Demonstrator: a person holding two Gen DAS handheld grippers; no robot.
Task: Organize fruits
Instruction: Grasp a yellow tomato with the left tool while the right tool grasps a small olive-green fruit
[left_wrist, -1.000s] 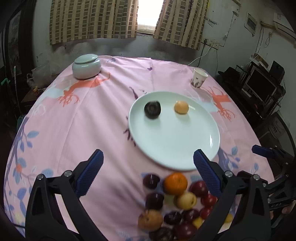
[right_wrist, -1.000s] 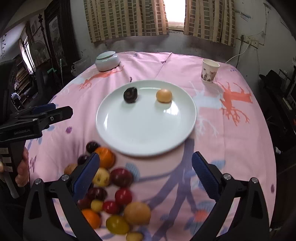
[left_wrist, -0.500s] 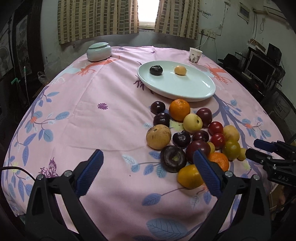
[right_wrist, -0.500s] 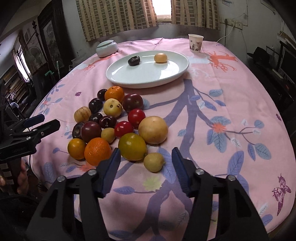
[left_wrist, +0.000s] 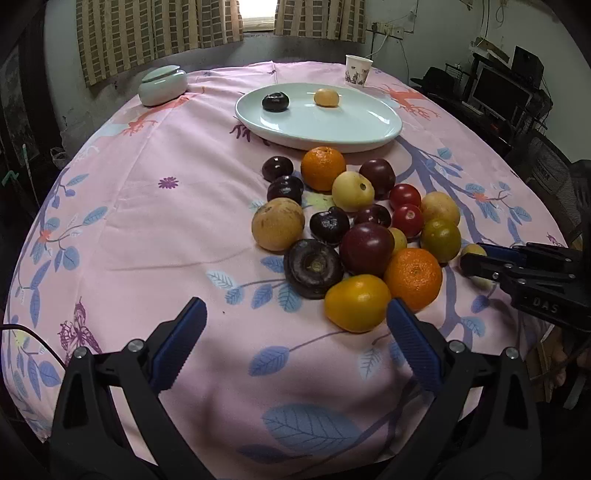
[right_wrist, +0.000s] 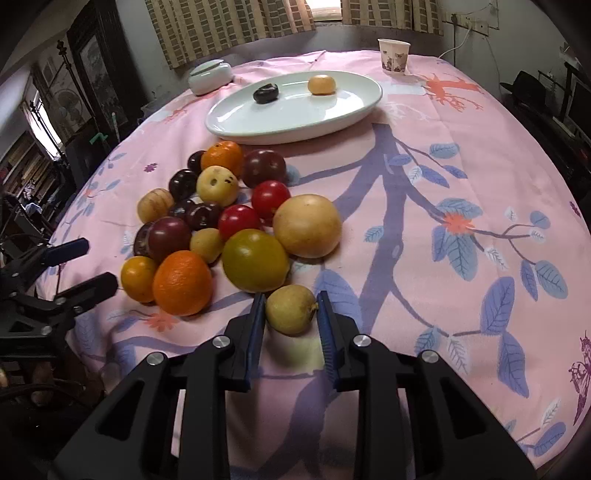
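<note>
Closed-in right gripper (right_wrist: 291, 312) clamps small yellow fruit (right_wrist: 290, 309).

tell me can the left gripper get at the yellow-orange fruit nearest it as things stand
Probably yes: the left gripper is open, and the yellow-orange fruit sits at the pile's near edge, with bare cloth before it.

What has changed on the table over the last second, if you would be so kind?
Both grippers came down from over the plate to the near edge of the fruit pile. The right gripper, wide open before, closed on the small yellow fruit. The left gripper stayed open and empty. The pile, the two fruits on the plate, the lidded jar and the paper cup have not moved.
</note>
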